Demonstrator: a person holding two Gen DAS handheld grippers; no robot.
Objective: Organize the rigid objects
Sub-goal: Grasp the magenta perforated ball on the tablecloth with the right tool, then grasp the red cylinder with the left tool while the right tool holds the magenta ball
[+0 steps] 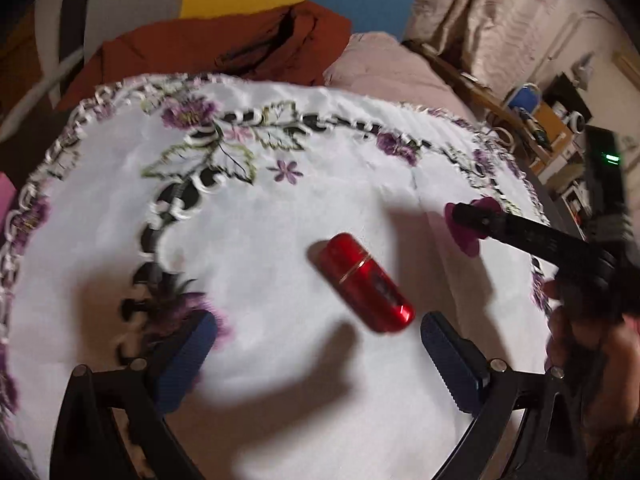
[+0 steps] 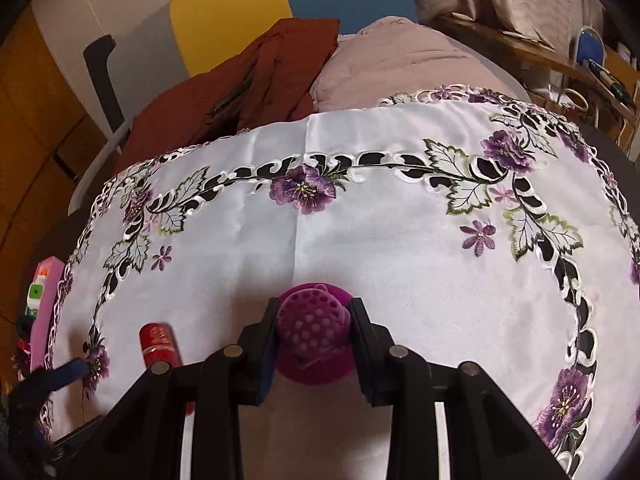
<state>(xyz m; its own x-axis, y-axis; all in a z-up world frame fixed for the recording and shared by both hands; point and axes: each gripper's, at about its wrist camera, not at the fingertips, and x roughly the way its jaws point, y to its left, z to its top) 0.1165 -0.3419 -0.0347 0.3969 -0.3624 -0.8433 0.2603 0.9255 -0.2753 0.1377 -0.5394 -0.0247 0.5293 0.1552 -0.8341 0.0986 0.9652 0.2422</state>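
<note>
Left wrist view first: my left gripper [image 1: 316, 344] is spread wide with nothing in it, blue pads [image 1: 188, 356] sitting at the lower left and lower right of the frame. The red cylinder [image 1: 366, 282] lies on its side on the white embroidered tablecloth [image 1: 280, 120], just above the gap between the pads and a bit right of centre, its lower end close to the right pad but not touching either one. Over at the right edge my right gripper [image 1: 474, 222] pokes in from the side, clamped on a purple perforated piece [image 1: 466, 240], well clear of the red cylinder.

Right wrist view: my right gripper [image 2: 312, 334] is clenched on the purple perforated piece [image 2: 312, 328], which sits dead centre in the lower part of the frame, squeezed between both pads and just over the tablecloth [image 2: 380, 240]. The red cylinder [image 2: 158, 344] shows at lower left, outside the jaws, partly hidden behind my gripper's frame. A blue tip of my left gripper [image 2: 72, 370] is further left. A pink strip with coloured bits [image 2: 42, 296] sits at the far left edge, off the cloth.
</note>
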